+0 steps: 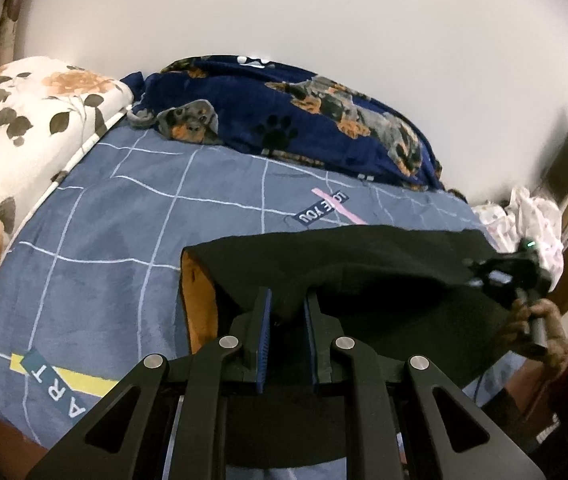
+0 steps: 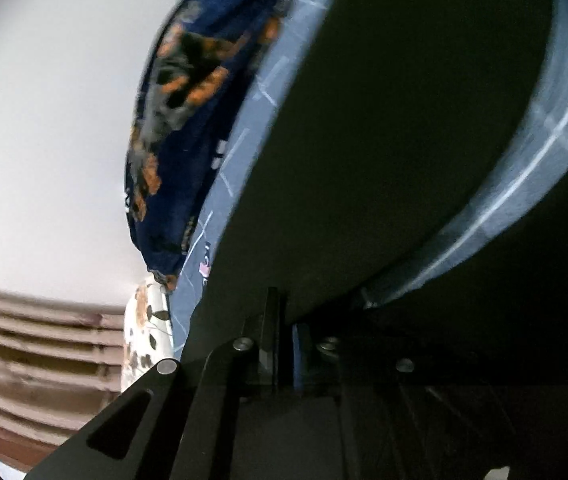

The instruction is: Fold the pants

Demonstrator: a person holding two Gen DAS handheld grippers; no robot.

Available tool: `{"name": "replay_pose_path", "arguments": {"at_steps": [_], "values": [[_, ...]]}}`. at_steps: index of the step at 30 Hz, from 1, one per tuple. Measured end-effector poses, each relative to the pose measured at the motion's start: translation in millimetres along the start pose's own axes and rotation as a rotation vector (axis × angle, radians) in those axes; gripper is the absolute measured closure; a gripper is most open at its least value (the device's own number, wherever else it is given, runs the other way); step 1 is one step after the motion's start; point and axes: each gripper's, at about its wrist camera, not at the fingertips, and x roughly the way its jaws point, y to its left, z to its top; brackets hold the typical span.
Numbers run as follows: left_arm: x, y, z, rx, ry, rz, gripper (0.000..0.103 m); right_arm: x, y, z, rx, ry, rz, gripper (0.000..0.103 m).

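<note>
Black pants with an orange lining hang stretched over the bed between both grippers. In the left wrist view my left gripper is shut on a fold of the black cloth, pinched between its blue pads. At the right, a hand holds my right gripper, which clamps the far end of the pants. The right wrist view is rolled sideways and blurred. There the pants fill most of the picture, and the right gripper has its fingers close together with black cloth running into them.
The bed has a blue-grey cover with white grid lines. A floral quilt lies at the left, and a navy dog-print blanket is heaped along the white wall. White clothes are piled at the right. Pleated curtains show in the right wrist view.
</note>
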Motion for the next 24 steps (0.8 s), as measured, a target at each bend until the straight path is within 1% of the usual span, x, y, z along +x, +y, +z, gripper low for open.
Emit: {"name": "replay_pose_path", "arguments": {"at_steps": [3,5,7,12,16,18,20,21,22,23,24], "values": [[-4,4,-4,0.011,0.003,0.011,0.087,-30,13,-20,-0.063,-0.016,0.007,0.099],[-6,8,-9,0.016,0.014,0.016,0.087,-45,11,-38,-0.078,0.001,-0.010,0.099],[-6,11,-16,0.018,0.035,0.023,0.087,-51,4,-54,-0.069,0.021,-0.028,0.099],[-3,13,-39,0.042,0.098,0.039,0.087,-55,-30,-90,-0.012,0.076,-0.089,0.099],[7,10,-63,0.084,0.165,0.051,0.087,-53,-51,-100,0.035,0.094,-0.112,0.099],[10,9,-72,0.108,0.171,0.077,0.087,-53,-52,-101,0.037,0.094,-0.114,0.099],[9,10,-74,0.116,0.147,0.091,0.081,-52,-53,-100,0.016,0.096,-0.114,0.099],[9,12,-74,0.119,0.146,0.112,0.079,-51,-54,-101,0.011,0.098,-0.113,0.099],[10,13,-74,0.117,0.149,0.126,0.072,-50,-54,-101,0.011,0.101,-0.113,0.099],[9,15,-75,0.115,0.148,0.144,0.062,-48,-56,-102,0.014,0.105,-0.114,0.099],[8,16,-75,0.117,0.141,0.165,0.057,-46,-56,-102,0.018,0.110,-0.113,0.099]]}}
